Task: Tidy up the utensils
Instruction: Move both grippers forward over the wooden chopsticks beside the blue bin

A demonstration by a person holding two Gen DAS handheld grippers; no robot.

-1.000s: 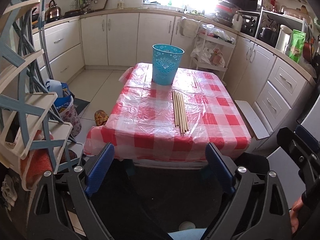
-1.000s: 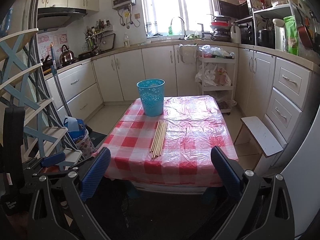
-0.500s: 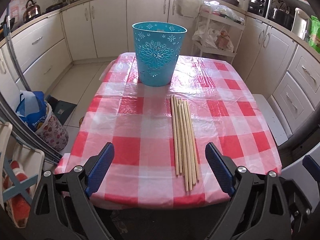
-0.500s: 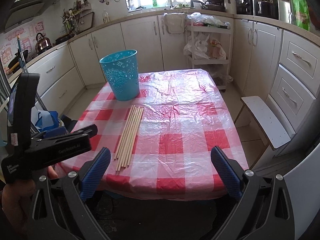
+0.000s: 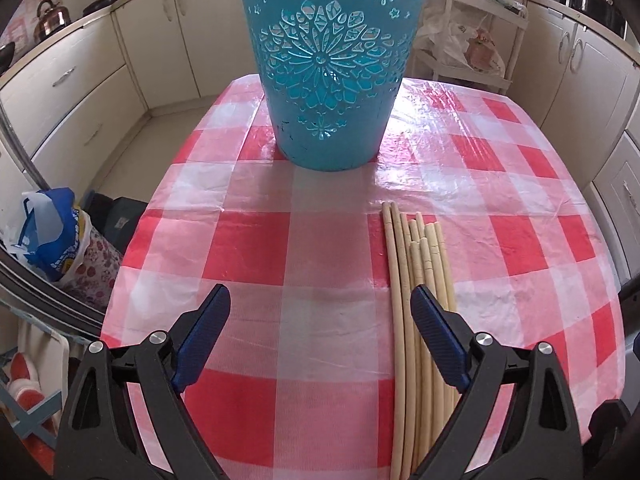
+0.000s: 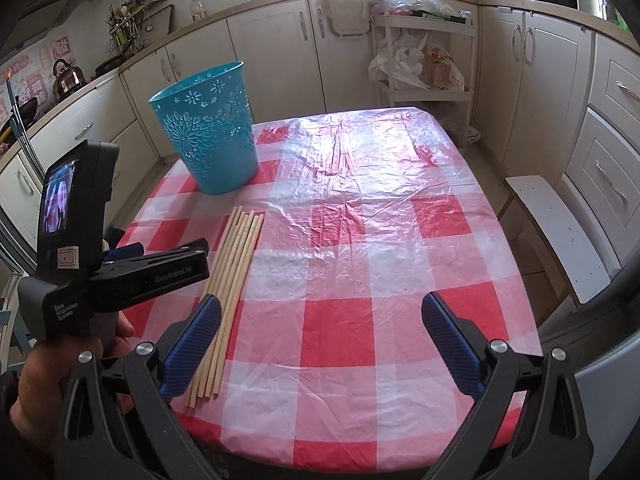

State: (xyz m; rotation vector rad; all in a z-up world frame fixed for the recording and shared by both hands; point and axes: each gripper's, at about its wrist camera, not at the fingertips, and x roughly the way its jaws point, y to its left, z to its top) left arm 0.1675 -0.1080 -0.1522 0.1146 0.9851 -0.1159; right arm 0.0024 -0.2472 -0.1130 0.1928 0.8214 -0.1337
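Observation:
Several long wooden chopsticks (image 5: pixel 416 300) lie side by side on the red-and-white checked tablecloth (image 5: pixel 260 248). A turquoise cut-out bucket (image 5: pixel 328 64) stands upright behind them. My left gripper (image 5: pixel 320 308) is open and empty, low over the table, its right finger over the chopsticks. In the right wrist view the chopsticks (image 6: pixel 232 276) lie left of centre, the bucket (image 6: pixel 212 132) is at the far left, and the left gripper's body (image 6: pixel 120 276) is at the left. My right gripper (image 6: pixel 320 320) is open and empty above the table's near edge.
A white stool (image 6: pixel 560 224) stands to the right of the table. A white cart with bags (image 6: pixel 424 56) stands behind the table. A blue bag (image 5: pixel 52 236) sits on the floor at the left. Cream cabinets (image 6: pixel 540 72) surround the table.
Both grippers have moved forward over the table. The left one has come close to the bucket and the chopsticks. Both stay open.

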